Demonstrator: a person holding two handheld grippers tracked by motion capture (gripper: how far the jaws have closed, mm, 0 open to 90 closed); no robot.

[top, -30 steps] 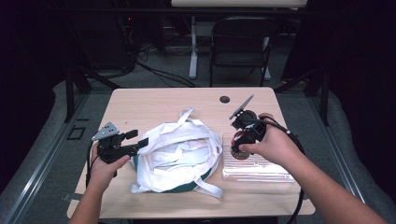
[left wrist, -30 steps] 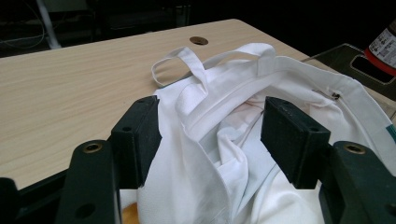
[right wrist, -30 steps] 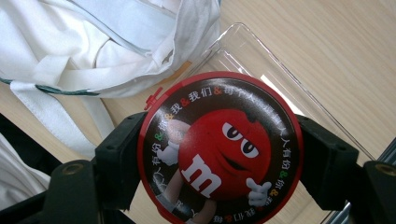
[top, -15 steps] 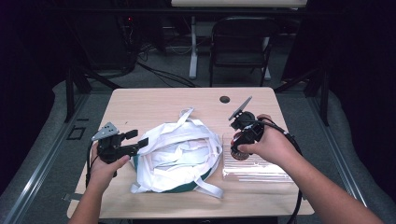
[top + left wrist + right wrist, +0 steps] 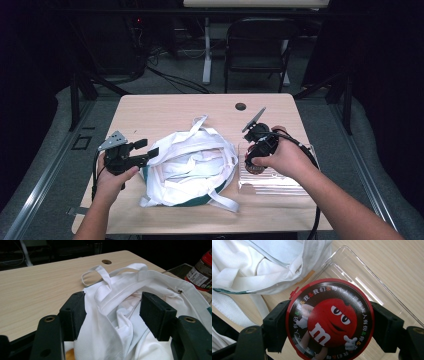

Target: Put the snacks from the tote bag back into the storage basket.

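White cloth bag (image 5: 190, 165), glossy candy tub (image 5: 329, 320), clear plastic tray (image 5: 280, 180).

— Where's the bag (image 5: 187, 167)?

— Mid-table (image 5: 165, 112), nearer the person's edge. The left gripper (image 5: 142, 152) sits at its left side, jaws either side of the cloth rim.

— And the tray (image 5: 295, 186)?

— Just right of the bag. The right gripper (image 5: 256, 161) holds the candy jar (image 5: 329, 319) over the tray's near-bag end (the table's cable hole (image 5: 240, 106) lies behind).

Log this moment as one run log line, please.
right gripper: shut on jar, over tray | left gripper: open, at bag edge | bag: on table
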